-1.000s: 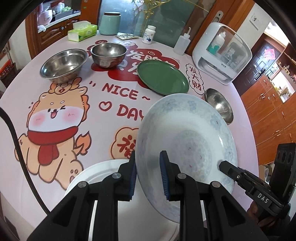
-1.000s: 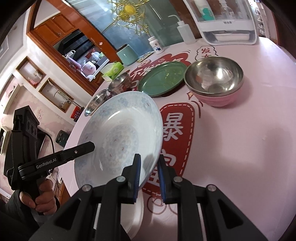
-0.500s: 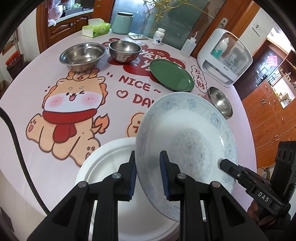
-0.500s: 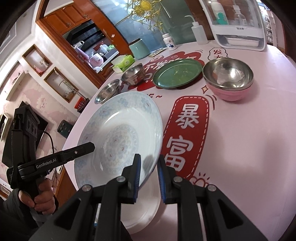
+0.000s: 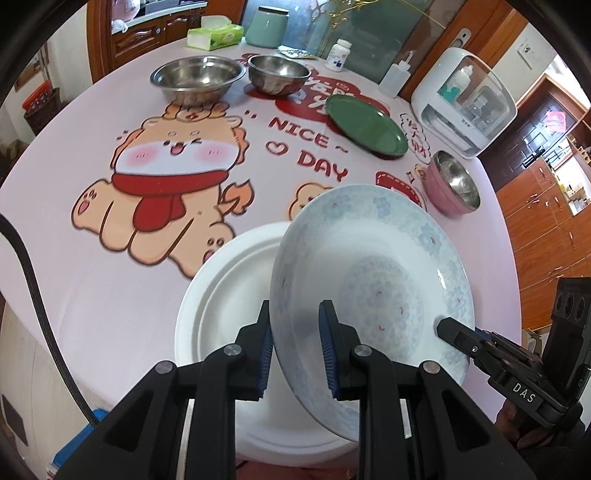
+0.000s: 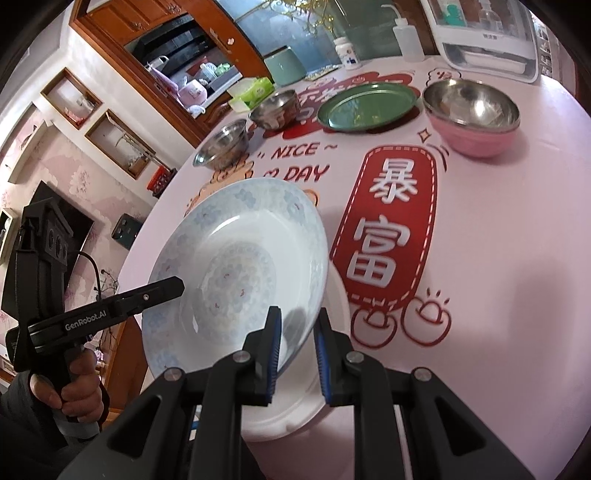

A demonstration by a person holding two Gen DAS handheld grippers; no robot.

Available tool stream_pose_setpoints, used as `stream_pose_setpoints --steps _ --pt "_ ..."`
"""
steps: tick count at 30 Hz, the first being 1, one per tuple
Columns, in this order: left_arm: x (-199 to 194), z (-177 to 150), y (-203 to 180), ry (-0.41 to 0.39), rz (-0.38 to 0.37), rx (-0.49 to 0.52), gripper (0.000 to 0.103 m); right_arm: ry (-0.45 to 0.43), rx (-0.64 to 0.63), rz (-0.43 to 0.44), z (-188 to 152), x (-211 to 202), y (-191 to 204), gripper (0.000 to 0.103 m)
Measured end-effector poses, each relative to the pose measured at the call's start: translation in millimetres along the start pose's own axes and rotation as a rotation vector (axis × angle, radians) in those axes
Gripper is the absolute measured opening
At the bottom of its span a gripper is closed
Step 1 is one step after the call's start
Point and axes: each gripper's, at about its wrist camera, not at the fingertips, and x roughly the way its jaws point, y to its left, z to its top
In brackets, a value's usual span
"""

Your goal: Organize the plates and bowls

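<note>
Both grippers hold one blue-patterned white plate (image 5: pixel 373 280), tilted, above a plain white plate (image 5: pixel 225 295) lying near the table's front edge. My left gripper (image 5: pixel 295 325) is shut on the patterned plate's near rim. My right gripper (image 6: pixel 297 325) is shut on the opposite rim of the same plate (image 6: pixel 240 266); the white plate (image 6: pixel 303 398) shows underneath. A green plate (image 5: pixel 365 127), two steel bowls (image 5: pixel 197 77) (image 5: pixel 279 72) and a pink-sided steel bowl (image 5: pixel 452 182) stand further back.
The round table (image 5: pixel 74 155) has a pink cartoon cloth. A white appliance (image 5: pixel 463 101), squeeze bottle (image 5: pixel 395 79), pill bottle (image 5: pixel 339 55), green jar (image 5: pixel 266 26) and tissue box (image 5: pixel 214 35) line the far edge. Wooden cabinets stand beyond.
Both grippers have pulled back toward the table's near edge with the patterned plate, bringing it lower over the white plate. More of the white plate and table shows.
</note>
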Motion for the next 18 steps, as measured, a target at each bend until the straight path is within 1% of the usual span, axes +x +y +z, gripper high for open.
stream_pose_setpoints --steps 10,18 --pt "8 -21 21 0.054 0.019 -0.042 0.022 0.072 -0.005 -0.019 -18 17 10 0.017" --pt "17 -31 30 0.093 0.024 -0.063 0.022 0.113 -0.01 -0.049 -24 26 15 0.017"
